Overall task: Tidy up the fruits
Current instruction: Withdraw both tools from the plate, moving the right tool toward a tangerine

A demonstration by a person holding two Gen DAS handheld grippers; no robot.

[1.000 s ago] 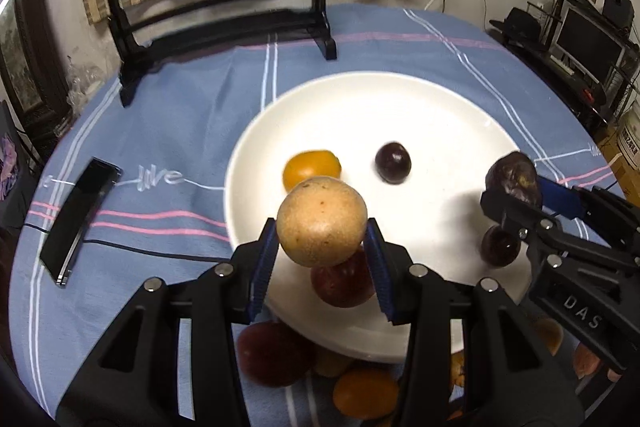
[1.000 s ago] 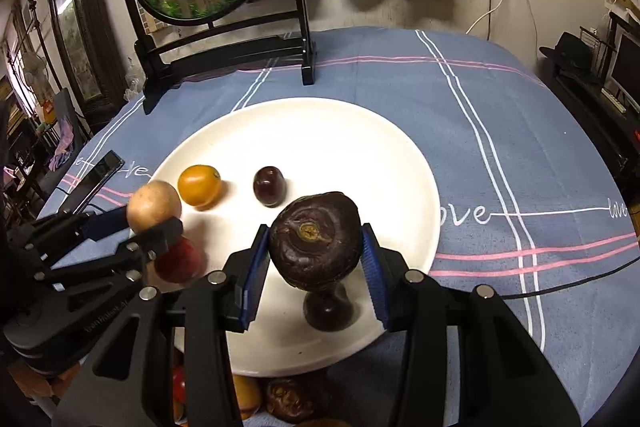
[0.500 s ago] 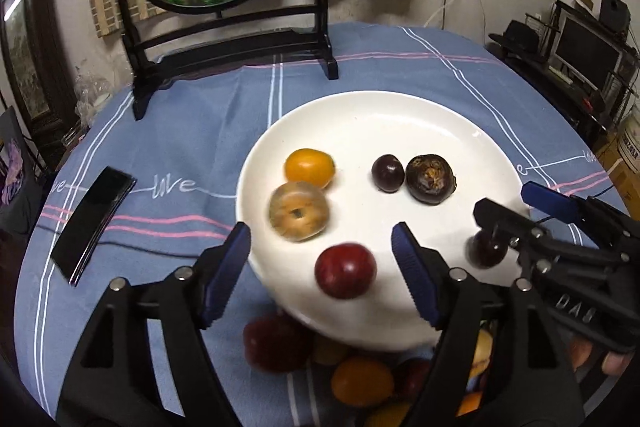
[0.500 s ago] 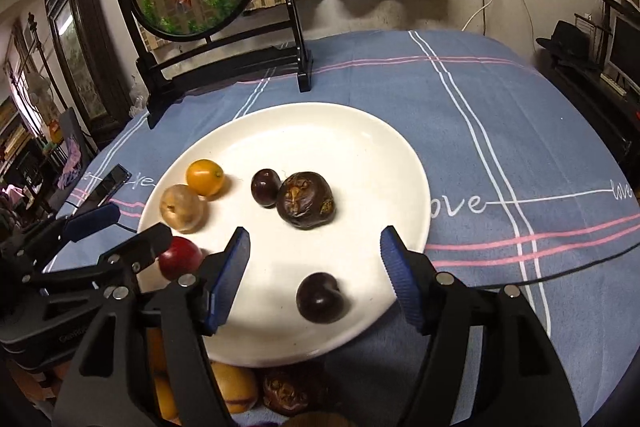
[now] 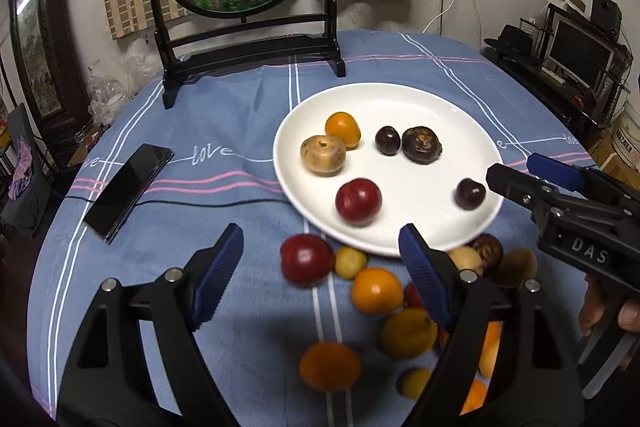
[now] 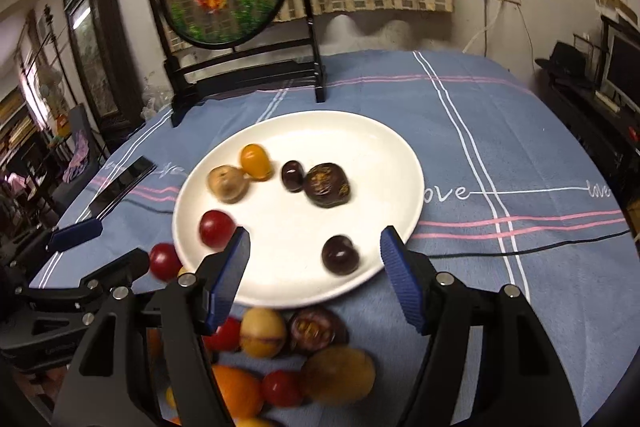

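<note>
We've got both the left gripper [image 5: 320,267] and right gripper [image 6: 314,267] spread wide, holding nothing, six fruits sitting on the white plate [image 5: 400,103], loose fruit pile [image 5: 376,291] on the tablecloth [image 5: 224,115] beside it

Both wrist cameras are looking toward 12 o'clock, close above the table, sharing the white plate [image 5: 472,115] [image 6: 400,155].

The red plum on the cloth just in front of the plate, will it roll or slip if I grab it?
The red plum looks round and smooth-skinned, so a nudge would probably roll it across the flat tablecloth. Its glossy skin may slip between the pads, so a centred squeeze seems safest. It sits close to a small yellow fruit, which could get knocked.
</note>
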